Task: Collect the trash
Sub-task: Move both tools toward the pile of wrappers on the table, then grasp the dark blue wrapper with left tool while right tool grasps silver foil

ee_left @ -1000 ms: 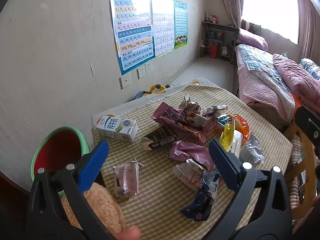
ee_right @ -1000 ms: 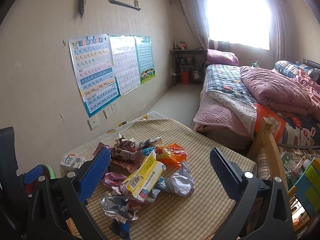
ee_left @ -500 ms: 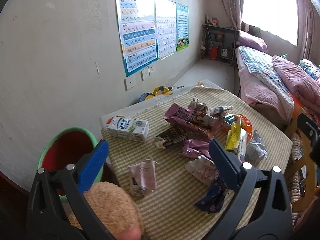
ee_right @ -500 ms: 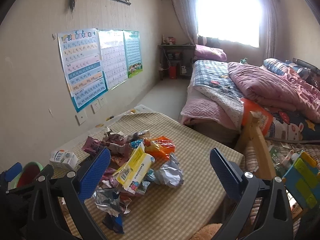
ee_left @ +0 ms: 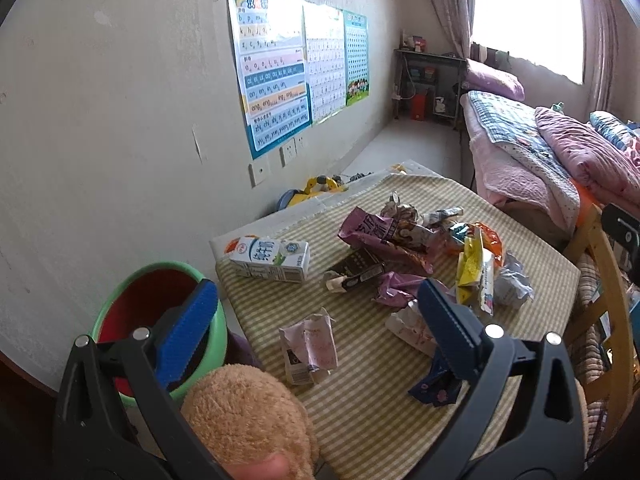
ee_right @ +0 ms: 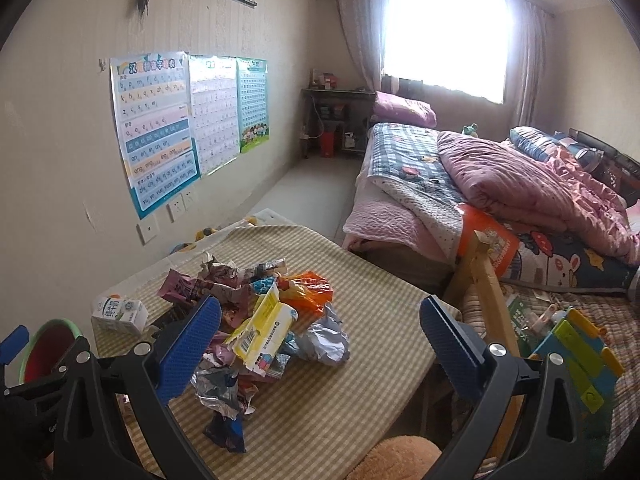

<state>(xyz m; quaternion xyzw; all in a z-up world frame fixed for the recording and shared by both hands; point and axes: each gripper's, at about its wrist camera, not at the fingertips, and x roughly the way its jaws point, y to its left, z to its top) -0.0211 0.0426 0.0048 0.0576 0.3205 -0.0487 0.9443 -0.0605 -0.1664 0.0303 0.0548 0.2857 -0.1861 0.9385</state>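
At the far left, a green bin (ee_left: 160,316) with a red inside stands on the floor against the table's (ee_left: 360,404) left edge, mouth up, which looks like a deliberate spot: anything lifted from the cloth needs only a short swing over the edge to drop in. The left gripper (ee_left: 316,320) hangs above the near left part of the table with its jaws spread wide and nothing between them, and a flattened pink carton (ee_left: 310,350) lies alone right under the gap, so it seems the likeliest first pick. Just behind it, a milk carton (ee_left: 270,259) lies on its side near the bin. Further right the rest of the trash sits heaped together in a wrapper pile (ee_right: 264,320), purple, yellow, orange and silver packets overlapping. The right gripper (ee_right: 320,336) is also gaping and empty, poised over that heap, probably so each hand works its own side.
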